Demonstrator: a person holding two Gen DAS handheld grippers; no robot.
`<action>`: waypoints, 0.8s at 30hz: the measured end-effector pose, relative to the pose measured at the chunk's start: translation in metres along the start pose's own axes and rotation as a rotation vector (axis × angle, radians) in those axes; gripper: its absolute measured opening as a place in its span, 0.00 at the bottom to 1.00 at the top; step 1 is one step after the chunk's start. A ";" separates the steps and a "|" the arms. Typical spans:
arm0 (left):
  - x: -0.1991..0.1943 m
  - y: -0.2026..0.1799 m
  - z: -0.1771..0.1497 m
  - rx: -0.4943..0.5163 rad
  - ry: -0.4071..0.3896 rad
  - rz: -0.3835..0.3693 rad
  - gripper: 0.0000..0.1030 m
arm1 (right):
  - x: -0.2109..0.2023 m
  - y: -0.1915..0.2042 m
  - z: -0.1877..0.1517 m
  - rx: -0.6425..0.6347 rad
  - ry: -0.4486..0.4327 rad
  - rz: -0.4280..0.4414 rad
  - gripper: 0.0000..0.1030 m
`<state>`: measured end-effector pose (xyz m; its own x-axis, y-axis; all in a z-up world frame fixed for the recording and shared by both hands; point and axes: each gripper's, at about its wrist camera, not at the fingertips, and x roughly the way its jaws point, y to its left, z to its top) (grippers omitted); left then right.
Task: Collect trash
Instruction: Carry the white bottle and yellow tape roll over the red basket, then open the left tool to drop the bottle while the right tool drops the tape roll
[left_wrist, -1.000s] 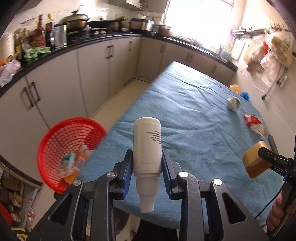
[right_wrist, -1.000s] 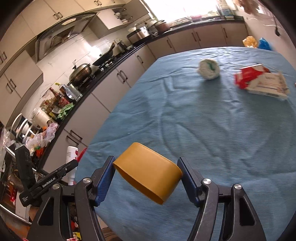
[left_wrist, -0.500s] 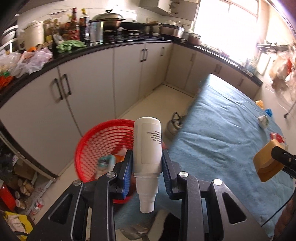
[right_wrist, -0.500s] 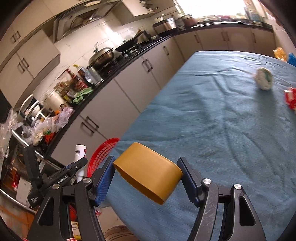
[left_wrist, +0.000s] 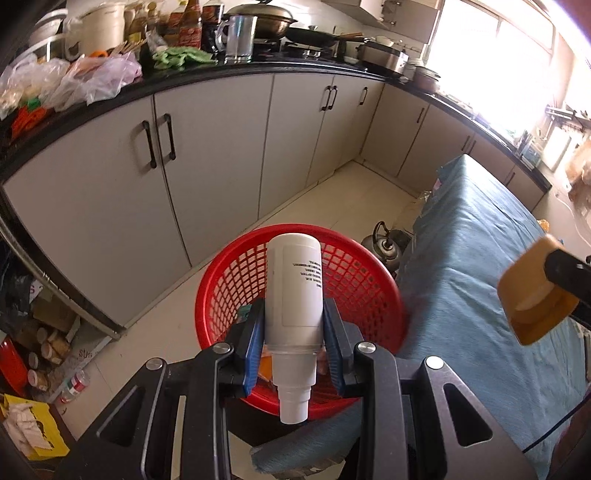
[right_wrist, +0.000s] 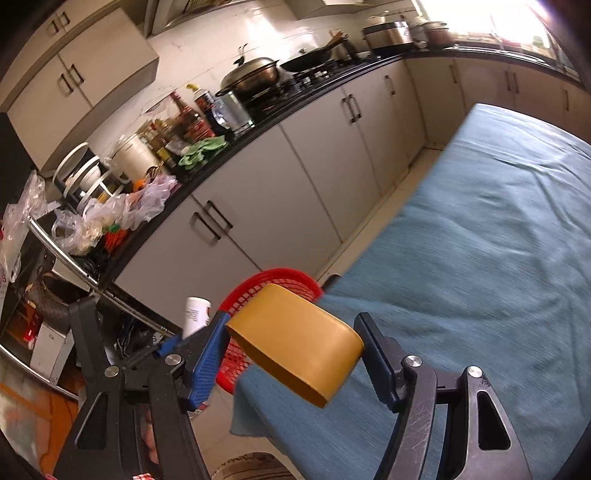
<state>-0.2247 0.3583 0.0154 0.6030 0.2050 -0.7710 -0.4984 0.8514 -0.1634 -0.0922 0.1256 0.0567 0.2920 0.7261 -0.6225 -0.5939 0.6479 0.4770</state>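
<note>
Pinching white bottle (left_wrist: 294, 295) in left tongs (left_wrist: 294, 349) above red basket (left_wrist: 354, 273), right tongs (right_wrist: 291, 363) clamping yellow tub (right_wrist: 295, 345)

A white plastic bottle (left_wrist: 295, 288) with small black print, neck and cap end pointing back toward the camera, is clamped at its lower body over a red mesh basket (left_wrist: 354, 273). The basket holds a few scraps, possibly wrappers, mostly hidden. A mustard-yellow oval container (right_wrist: 295, 343), open end tilted downward, is held above the blue-covered tabletop's (right_wrist: 498, 258) edge.
</note>
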 end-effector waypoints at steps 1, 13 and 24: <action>0.002 0.003 0.001 -0.006 0.002 -0.001 0.28 | 0.005 0.004 0.002 -0.004 0.004 0.003 0.71; 0.015 0.025 0.005 -0.061 0.020 -0.011 0.28 | 0.074 0.036 0.029 -0.048 0.047 0.004 0.71; 0.018 0.017 0.002 -0.034 0.022 -0.033 0.41 | 0.099 0.026 0.031 0.017 0.078 0.037 0.73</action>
<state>-0.2206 0.3773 0.0004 0.6057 0.1665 -0.7781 -0.4996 0.8406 -0.2091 -0.0560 0.2215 0.0268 0.2110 0.7297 -0.6504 -0.5903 0.6255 0.5103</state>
